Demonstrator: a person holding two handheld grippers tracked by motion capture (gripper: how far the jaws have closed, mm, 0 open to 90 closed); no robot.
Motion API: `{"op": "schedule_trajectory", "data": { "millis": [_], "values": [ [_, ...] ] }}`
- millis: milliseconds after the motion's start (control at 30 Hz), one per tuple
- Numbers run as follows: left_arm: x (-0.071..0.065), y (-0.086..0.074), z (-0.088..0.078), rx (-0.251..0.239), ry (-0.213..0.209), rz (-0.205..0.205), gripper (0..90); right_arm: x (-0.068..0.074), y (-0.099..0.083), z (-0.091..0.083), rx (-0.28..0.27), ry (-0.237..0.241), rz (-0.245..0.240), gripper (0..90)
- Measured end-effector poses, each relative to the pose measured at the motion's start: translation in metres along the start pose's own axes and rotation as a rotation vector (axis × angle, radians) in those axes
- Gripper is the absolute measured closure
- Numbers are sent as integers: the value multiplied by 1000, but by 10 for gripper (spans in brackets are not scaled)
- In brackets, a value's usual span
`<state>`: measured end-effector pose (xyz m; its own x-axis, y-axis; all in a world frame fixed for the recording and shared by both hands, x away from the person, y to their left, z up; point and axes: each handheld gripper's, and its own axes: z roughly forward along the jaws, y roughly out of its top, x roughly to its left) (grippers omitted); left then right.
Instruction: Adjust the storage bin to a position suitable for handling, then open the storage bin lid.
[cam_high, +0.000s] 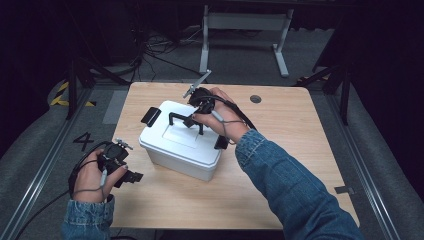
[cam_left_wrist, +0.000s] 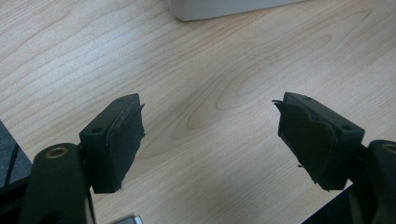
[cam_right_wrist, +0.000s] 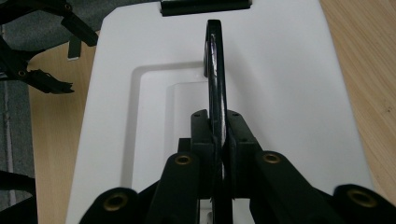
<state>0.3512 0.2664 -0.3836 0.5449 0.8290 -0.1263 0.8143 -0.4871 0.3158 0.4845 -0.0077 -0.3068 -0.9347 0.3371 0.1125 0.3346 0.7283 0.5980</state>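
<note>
This looks like a lab or recording studio set up for data capture. A pale wooden table (cam_high: 280, 165) stands on grey carpet (cam_high: 30, 150) between metal floor rails (cam_high: 42, 165), with black curtains around, loose cables (cam_high: 155, 50) behind, a white desk frame (cam_high: 245, 30) and a floor number "4" (cam_high: 82, 141).

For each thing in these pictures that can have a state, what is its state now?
white box: lid on, standing on the table.
black handle: raised upright, clamped.
side latch: flipped outward.
right gripper: shut on the handle.
left gripper: open, nothing between its jaws, over bare table.
</note>
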Motion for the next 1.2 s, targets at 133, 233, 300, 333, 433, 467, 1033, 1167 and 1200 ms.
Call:
{"op": "schedule_trajectory", "data": {
  "millis": [133, 233, 300, 333, 433, 467, 1033, 1167, 1200],
  "values": [
    [0, -1, -1, -2, -1, -3, 231, 1, 0, 0, 3, -3, -5, 848],
    [0, -2, -1, -4, -3, -4, 231, 2, 0, 0, 1, -7, -14, 849],
    [-1, -1, 0, 0, 4, 2, 231, 2, 0, -1, -1, -9, -17, 849],
    [0, -2, 0, 1, 3, 3, 231, 2, 1, -1, -2, -9, -19, 849],
    [0, -2, 0, 0, -1, -6, 231, 4, 1, -2, -15, -13, -31, 849],
    [0, -2, 0, -1, -1, -6, 231, 4, 2, -3, -18, -11, -37, 849],
    [1, 0, 1, 1, 5, 4, 231, 15, 8, -47, -127, -2, -72, 849],
    [0, 1, 2, 8, 4, 2, 231, 16, 3, -66, -152, -3, -70, 849],
    [0, 1, 2, 8, 3, 0, 231, 16, 3, -66, -152, -3, -70, 849]
  ]
}}
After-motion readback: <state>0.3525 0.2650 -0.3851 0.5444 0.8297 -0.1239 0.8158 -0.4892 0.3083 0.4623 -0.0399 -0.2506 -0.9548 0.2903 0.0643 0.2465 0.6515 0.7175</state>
